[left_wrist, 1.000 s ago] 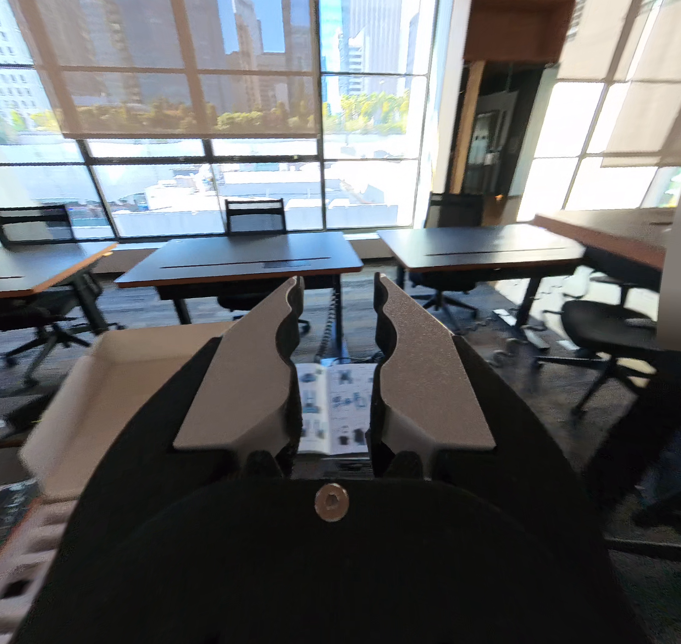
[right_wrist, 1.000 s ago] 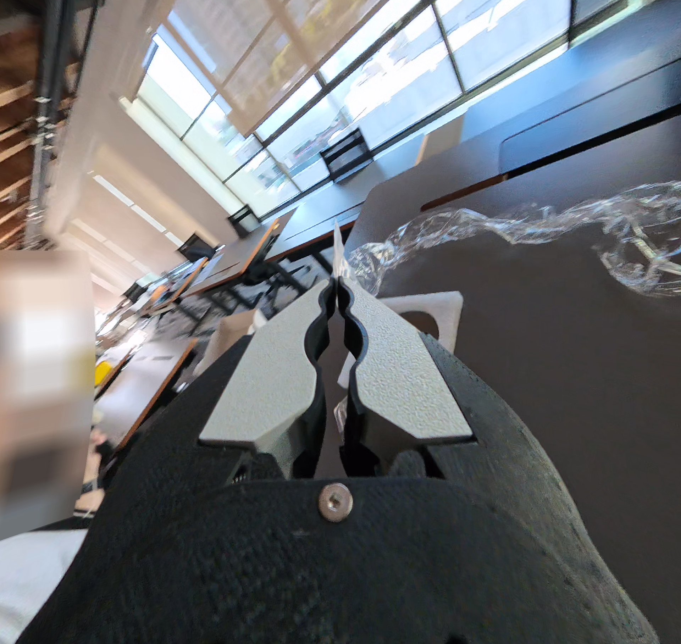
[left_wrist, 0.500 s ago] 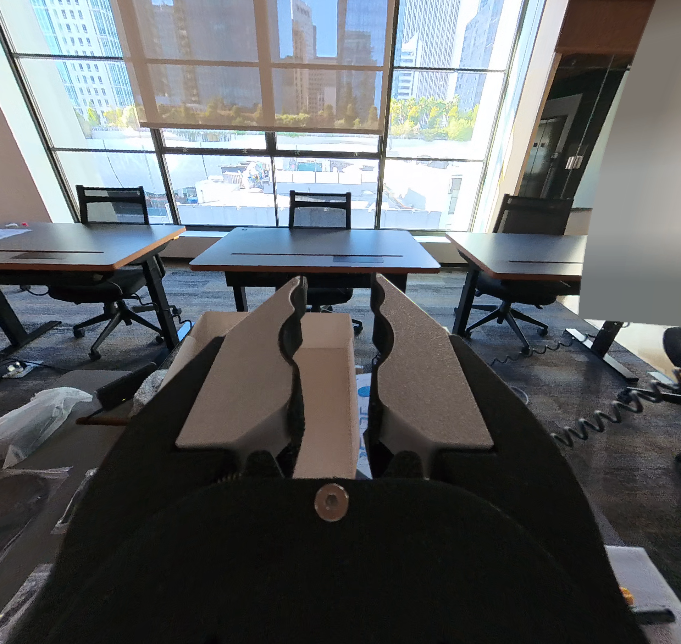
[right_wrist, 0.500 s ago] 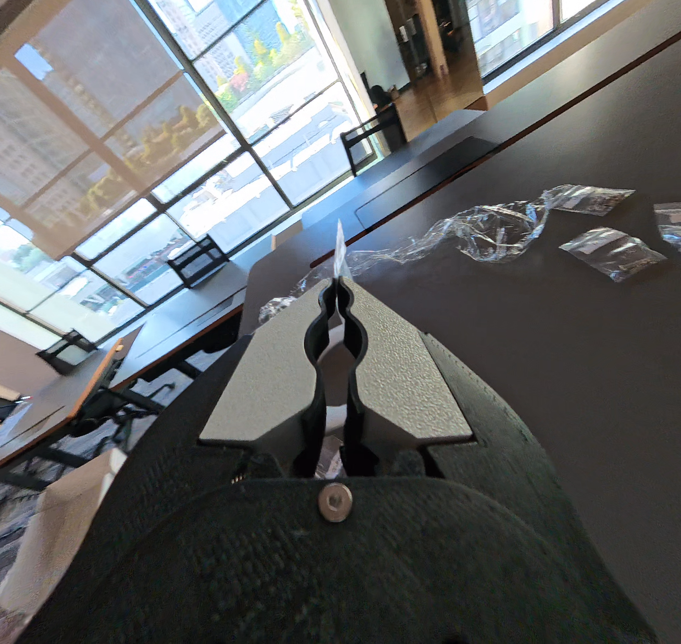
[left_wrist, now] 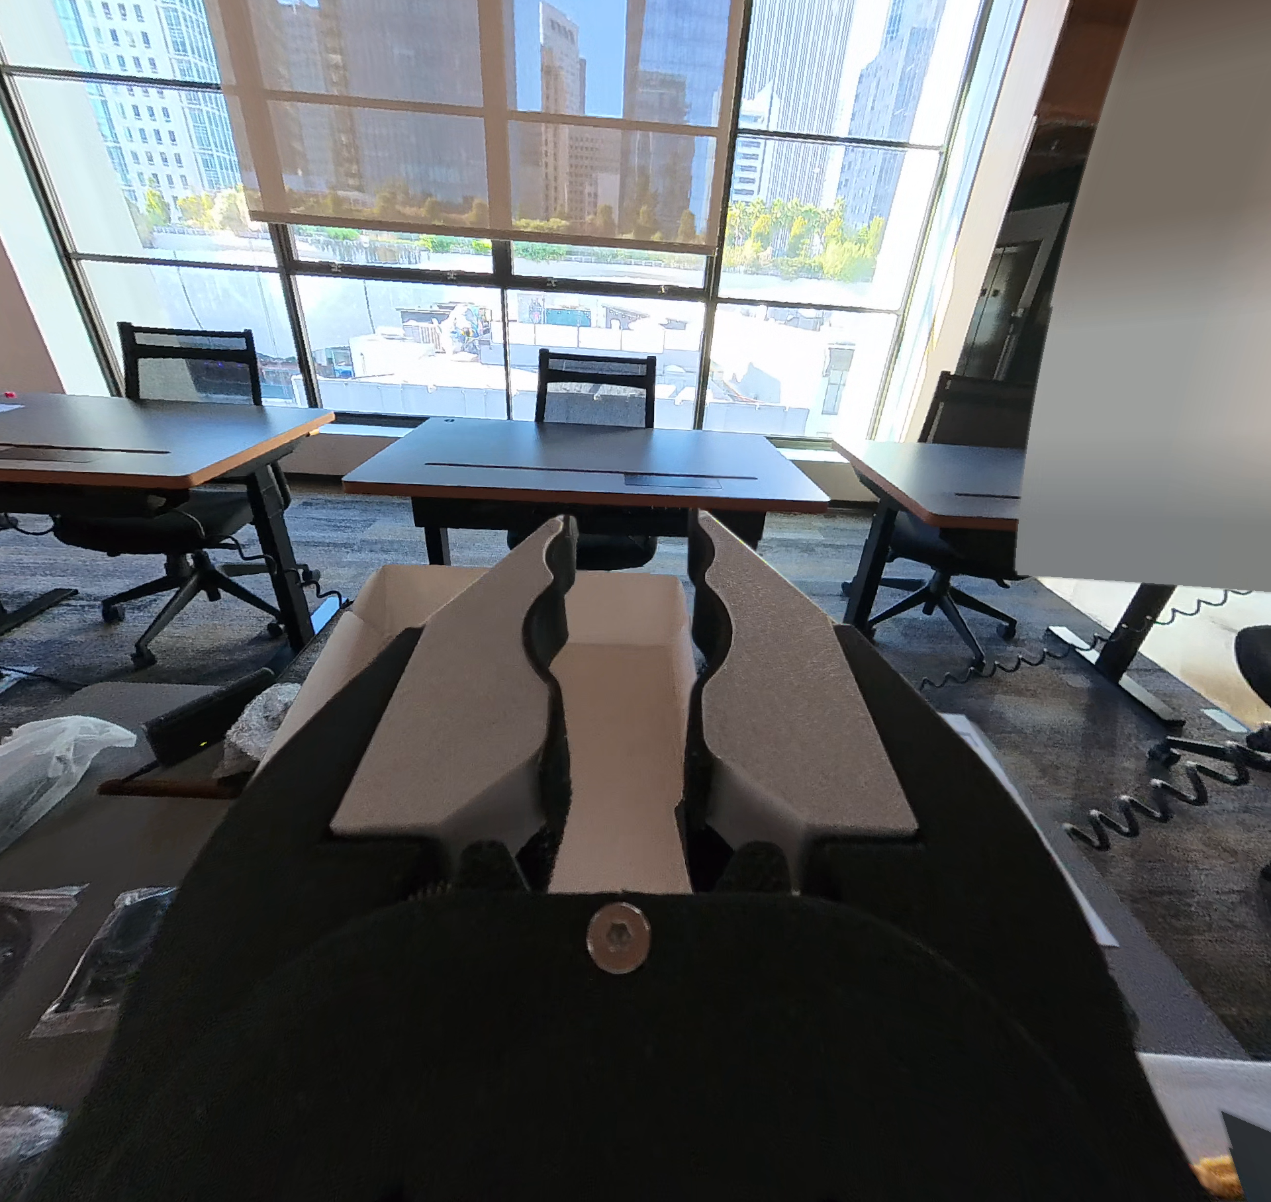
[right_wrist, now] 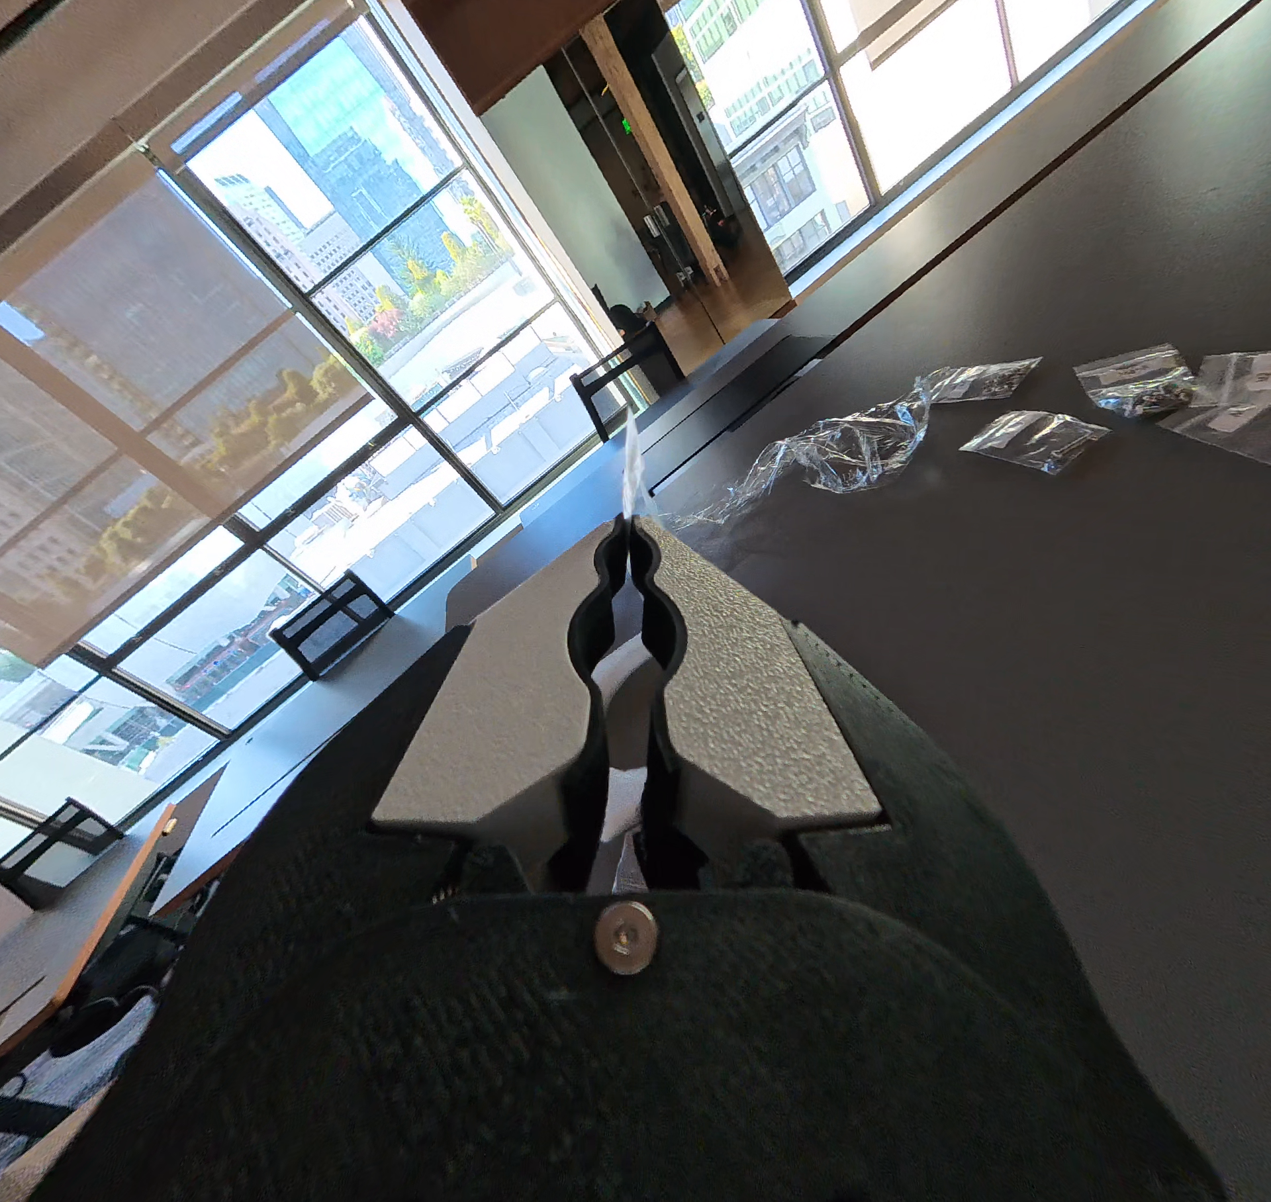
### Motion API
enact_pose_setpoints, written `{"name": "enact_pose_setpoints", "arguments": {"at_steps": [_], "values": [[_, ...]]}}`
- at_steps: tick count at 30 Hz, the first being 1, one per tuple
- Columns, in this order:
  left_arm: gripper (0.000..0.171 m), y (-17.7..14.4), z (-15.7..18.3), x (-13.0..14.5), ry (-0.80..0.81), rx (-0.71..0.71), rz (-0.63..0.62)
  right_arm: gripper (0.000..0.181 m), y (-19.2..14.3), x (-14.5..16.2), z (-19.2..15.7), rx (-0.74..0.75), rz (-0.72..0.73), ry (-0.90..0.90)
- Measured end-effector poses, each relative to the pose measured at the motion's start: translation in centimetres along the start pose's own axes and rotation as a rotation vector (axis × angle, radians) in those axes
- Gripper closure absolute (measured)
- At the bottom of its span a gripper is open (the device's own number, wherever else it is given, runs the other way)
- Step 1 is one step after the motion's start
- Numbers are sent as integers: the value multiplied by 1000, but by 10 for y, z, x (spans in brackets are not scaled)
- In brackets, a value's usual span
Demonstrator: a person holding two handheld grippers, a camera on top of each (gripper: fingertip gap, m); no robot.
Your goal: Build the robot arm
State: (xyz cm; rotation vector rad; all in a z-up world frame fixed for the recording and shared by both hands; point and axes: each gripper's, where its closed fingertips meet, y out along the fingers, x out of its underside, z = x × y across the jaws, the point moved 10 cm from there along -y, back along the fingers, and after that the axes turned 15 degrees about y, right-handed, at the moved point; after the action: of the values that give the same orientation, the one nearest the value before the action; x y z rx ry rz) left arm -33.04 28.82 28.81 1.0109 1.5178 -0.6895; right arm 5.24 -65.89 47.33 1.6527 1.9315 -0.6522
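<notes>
Up front in the left wrist view, the left gripper (left_wrist: 629,536) hangs released, fingers apart, above a white tray (left_wrist: 622,722) that shows through the gap; crumpled plastic (left_wrist: 48,753) lies off to the left.

Right wrist view: right gripper (right_wrist: 629,536) clenched on a thin white sheet (right_wrist: 631,464), tilted over a dark table (right_wrist: 1031,619). Clear wrap (right_wrist: 846,443) and small clear bags (right_wrist: 1035,436) lie well apart.

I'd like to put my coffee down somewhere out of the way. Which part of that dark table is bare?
In the right wrist view, the dark table is bare on the near side of the crumpled clear wrap and the small plastic bags. The far strip beside those bags is crowded. The right gripper is pinching a thin clear film.
</notes>
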Motion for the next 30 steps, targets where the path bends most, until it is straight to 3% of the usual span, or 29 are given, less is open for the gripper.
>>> {"name": "enact_pose_setpoints", "arguments": {"at_steps": [11,30], "values": [[142,-1,-11,20,-67,-6,-5,181,-35,-2,-1,73,75,28],[144,-22,4,14,-48,-25,2,181,-42,-5,26,51,35,54]]}}
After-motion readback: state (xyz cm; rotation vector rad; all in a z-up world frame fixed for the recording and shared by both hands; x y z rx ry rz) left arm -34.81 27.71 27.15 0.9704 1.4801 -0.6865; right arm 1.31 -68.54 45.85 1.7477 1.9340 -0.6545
